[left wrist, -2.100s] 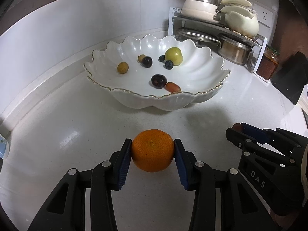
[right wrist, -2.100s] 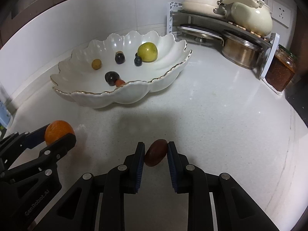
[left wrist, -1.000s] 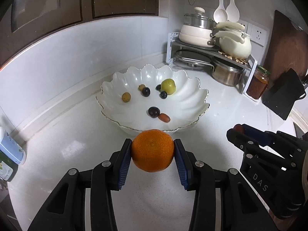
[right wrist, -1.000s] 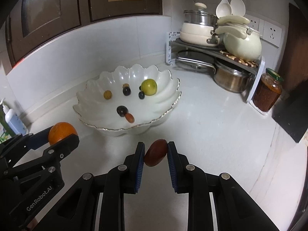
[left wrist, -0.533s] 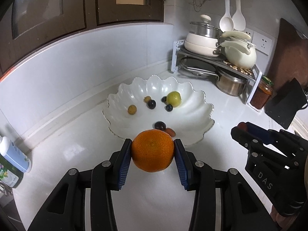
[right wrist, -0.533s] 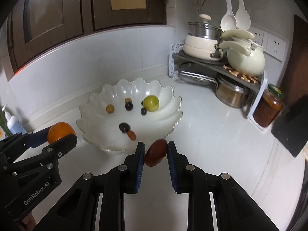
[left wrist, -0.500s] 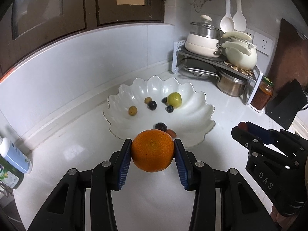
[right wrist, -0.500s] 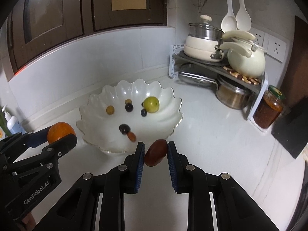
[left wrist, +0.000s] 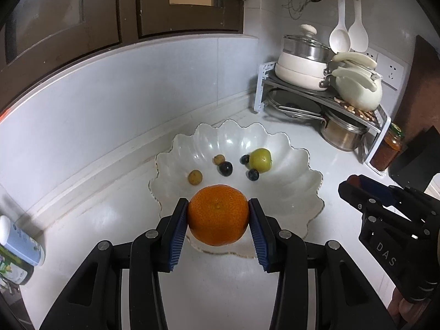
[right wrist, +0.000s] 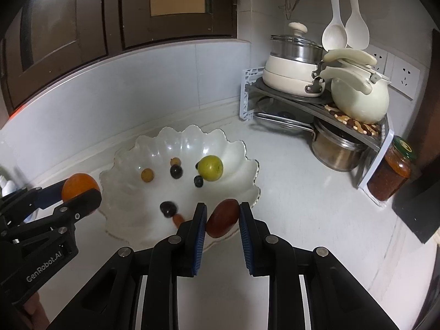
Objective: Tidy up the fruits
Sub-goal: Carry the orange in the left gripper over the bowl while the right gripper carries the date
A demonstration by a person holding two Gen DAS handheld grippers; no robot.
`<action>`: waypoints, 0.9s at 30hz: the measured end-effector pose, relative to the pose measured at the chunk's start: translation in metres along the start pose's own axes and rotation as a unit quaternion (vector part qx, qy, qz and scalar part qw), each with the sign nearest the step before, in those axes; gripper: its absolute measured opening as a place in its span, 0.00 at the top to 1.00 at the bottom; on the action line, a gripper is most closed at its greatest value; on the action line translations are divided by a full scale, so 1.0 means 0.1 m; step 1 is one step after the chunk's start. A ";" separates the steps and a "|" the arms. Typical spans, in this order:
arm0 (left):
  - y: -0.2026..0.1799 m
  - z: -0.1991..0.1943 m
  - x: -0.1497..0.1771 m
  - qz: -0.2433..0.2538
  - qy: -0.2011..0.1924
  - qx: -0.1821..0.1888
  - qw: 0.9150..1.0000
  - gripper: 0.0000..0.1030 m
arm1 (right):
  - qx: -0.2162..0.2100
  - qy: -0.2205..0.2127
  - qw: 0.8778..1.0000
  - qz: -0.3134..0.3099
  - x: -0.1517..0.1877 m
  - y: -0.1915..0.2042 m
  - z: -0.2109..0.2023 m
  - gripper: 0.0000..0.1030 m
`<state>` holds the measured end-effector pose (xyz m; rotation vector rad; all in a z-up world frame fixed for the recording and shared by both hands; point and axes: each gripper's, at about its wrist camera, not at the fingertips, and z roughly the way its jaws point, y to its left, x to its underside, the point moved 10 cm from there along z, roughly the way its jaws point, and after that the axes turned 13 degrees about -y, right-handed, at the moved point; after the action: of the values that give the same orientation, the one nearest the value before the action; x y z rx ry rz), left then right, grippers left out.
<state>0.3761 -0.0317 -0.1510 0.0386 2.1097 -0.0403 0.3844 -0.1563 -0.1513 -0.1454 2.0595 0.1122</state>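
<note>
My left gripper (left wrist: 218,214) is shut on an orange (left wrist: 218,215) and holds it above the near rim of a white scalloped bowl (left wrist: 297,176). My right gripper (right wrist: 222,217) is shut on a dark red fruit (right wrist: 222,217), above the bowl's (right wrist: 242,176) near right rim. In the bowl lie a green fruit (right wrist: 210,168), several dark berries (right wrist: 175,171) and small brown fruits (right wrist: 147,175). The left gripper with the orange (right wrist: 79,186) shows at the left of the right wrist view. The right gripper (left wrist: 357,185) shows at the right of the left wrist view.
A metal rack (right wrist: 324,110) with pots and a cream kettle (right wrist: 360,96) stands in the back right corner. A jar of red sauce (right wrist: 390,176) stands beside it. Bottles (left wrist: 22,247) stand at the far left. The tiled wall runs behind the bowl.
Both grippers have risen and moved forward over the bowl, fruits still held. The bowl now sits lower and nearer in both views.
</note>
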 end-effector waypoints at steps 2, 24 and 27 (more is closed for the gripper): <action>0.00 0.07 -0.01 0.001 0.003 0.000 1.000 0.58 | -0.001 0.002 1.000 0.000 -0.01 -0.01 0.05 0.75; 0.13 0.72 0.21 0.004 0.061 0.005 0.998 0.58 | 0.001 0.069 0.998 0.000 0.20 -0.04 0.68 0.75; 0.14 0.77 0.26 0.004 0.068 0.006 0.998 0.58 | 0.002 0.078 0.997 0.003 0.24 -0.04 0.72 0.75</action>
<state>0.4298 -0.0208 -0.2130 0.0582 2.2461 -0.0472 0.4368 -0.1515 -0.2068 -0.1496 2.2149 0.1018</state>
